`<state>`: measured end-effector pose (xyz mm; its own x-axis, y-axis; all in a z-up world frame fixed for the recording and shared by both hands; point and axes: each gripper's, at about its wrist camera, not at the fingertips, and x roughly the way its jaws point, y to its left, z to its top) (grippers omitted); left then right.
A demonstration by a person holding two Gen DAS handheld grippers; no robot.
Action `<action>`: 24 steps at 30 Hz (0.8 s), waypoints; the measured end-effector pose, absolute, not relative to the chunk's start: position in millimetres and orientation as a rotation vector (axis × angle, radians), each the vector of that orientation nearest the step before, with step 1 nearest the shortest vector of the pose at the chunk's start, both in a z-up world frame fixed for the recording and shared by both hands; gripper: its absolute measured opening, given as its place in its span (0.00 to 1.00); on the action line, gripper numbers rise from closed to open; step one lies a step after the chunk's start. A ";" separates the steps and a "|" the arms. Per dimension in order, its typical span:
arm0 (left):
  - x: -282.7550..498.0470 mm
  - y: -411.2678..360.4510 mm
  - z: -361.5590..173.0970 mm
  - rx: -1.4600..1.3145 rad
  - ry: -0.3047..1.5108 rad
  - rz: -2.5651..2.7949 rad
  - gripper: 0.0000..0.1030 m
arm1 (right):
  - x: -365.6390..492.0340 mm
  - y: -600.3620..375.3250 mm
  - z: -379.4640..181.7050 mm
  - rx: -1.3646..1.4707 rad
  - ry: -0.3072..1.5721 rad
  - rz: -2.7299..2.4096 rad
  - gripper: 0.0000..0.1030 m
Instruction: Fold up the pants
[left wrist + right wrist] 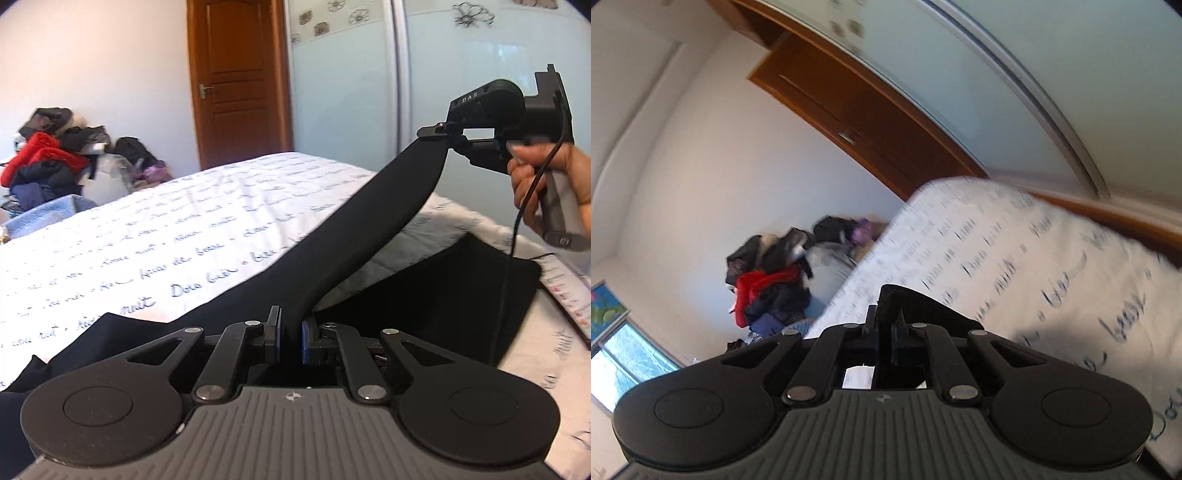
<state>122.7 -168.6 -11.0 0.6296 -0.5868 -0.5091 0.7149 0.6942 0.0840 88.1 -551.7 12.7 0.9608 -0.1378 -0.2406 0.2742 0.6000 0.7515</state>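
**Black pants held up by 2 grippers over a bed**

Item 1: pants (369, 229), black. A band of the fabric is stretched taut from the left gripper (290, 336) up to the right gripper (443, 133); the remainder is spread on the bed (147, 236), partly lifted off it.

Item 2: left gripper. Blue pads (306, 341) are closed on the black fabric, which is pinched between them.

Item 3: right gripper. Jaws are seen drawn together on the far end of the band, raised above the bed; in its own view the fingers (882, 332) are clamped on a black fold. It is carried by a hand (543, 184), with a cable hanging below.

Item 4: bed, covered in white cloth printed with script.

Item 5: clothes pile (48, 155), red and dark, against the wall.

Item 6: door (236, 81), brown wood, closed, beside a glass wardrobe (369, 92) with flower prints.
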 end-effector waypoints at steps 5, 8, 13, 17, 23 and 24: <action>104.3 -168.8 -24.9 0.337 0.552 -0.867 0.15 | 43.1 -548.6 -2.2 0.870 0.227 -0.371 0.06; 96.6 -168.7 -31.7 0.373 0.564 -0.882 0.15 | 20.7 -549.1 -20.7 0.904 0.279 -0.418 0.06; 96.4 -162.8 -32.9 0.366 0.571 -0.883 0.15 | 4.5 -543.7 -26.9 0.891 0.318 -0.442 0.06; 98.9 -159.6 -30.0 0.355 0.578 -0.883 0.15 | 2.9 -536.0 -24.9 0.849 0.349 -0.454 0.06; 93.3 -153.3 -24.9 0.355 0.581 -0.899 0.15 | -14.7 -532.4 -29.6 0.845 0.371 -0.472 0.06; 92.0 -152.4 -24.6 0.355 0.584 -0.904 0.15 | -18.2 -531.6 -30.1 0.842 0.374 -0.476 0.06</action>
